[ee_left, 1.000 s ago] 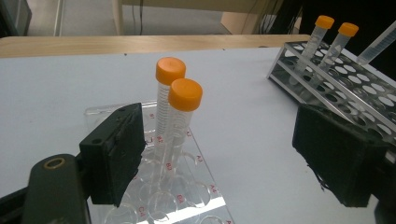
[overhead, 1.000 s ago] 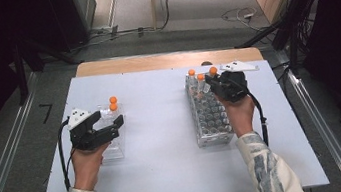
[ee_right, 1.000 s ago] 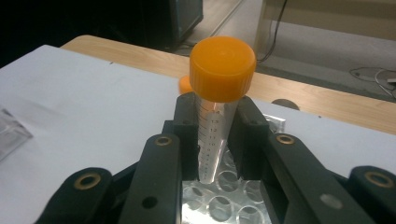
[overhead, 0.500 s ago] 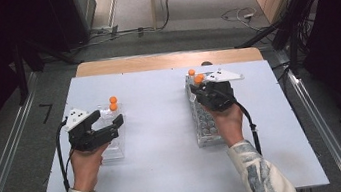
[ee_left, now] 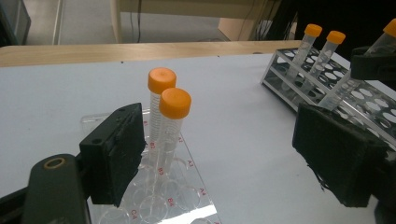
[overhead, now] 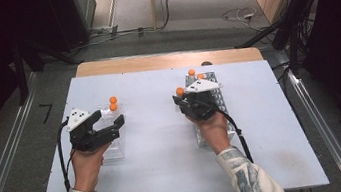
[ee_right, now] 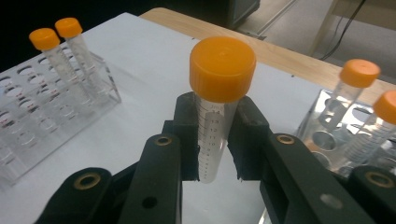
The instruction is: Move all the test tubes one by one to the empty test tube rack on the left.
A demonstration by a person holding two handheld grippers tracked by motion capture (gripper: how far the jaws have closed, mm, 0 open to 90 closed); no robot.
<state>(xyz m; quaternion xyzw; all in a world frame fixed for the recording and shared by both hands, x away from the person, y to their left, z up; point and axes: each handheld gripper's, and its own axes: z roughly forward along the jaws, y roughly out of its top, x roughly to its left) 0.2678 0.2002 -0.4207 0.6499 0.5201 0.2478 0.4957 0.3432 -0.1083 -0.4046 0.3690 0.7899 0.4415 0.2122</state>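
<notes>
Jaws of the right gripper [ee_right: 212, 140] clamp an orange-capped tube [ee_right: 217, 107]; the left gripper's [ee_left: 233, 154] gape wide, empty.

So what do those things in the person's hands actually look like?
Each hand-held gripper, left and right, is black with two blocky padded jaws, brass-ringed holes, a pale three-cornered plate on top and a trailing black cable. The sleeves are pale with a grey pattern.

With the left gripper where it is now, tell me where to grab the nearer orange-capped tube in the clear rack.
Grip the nearer tube on its bare wall just under the orange cap, coming level from the side the left gripper already faces. It stands nearly upright in the clear rack, its lower part sunk in a hole, and the second tube stands close behind, so probably close the open jaws across it from its free flanks.
</notes>
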